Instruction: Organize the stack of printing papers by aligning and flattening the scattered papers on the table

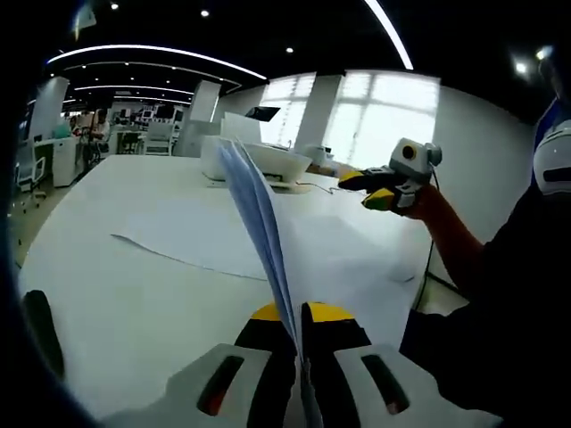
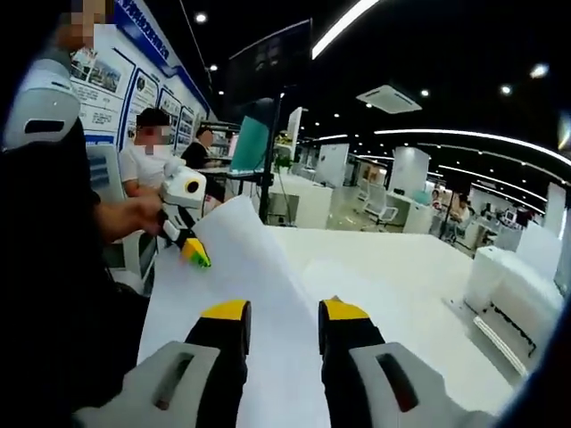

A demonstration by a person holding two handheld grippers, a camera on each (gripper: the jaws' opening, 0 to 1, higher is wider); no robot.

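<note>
My left gripper (image 1: 299, 312) is shut on a stack of printing papers (image 1: 259, 214), which I see edge-on, rising from the jaws up and to the left above the white table (image 1: 107, 303). One loose sheet (image 1: 187, 236) lies flat on the table beyond it. My right gripper (image 1: 370, 189), held in a hand, hovers apart at the far right with its jaws parted. In the right gripper view, that gripper (image 2: 285, 312) is open, and white paper (image 2: 259, 267) shows through the gap. The left gripper (image 2: 194, 250) sits at that paper's left edge.
A white printer (image 1: 254, 162) stands on the far side of the table, also seen as a white printer (image 2: 513, 285) at the right. A dark monitor on a stand (image 2: 259, 134) and seated people (image 2: 152, 160) are behind. The person's dark sleeve (image 1: 500, 294) fills the right.
</note>
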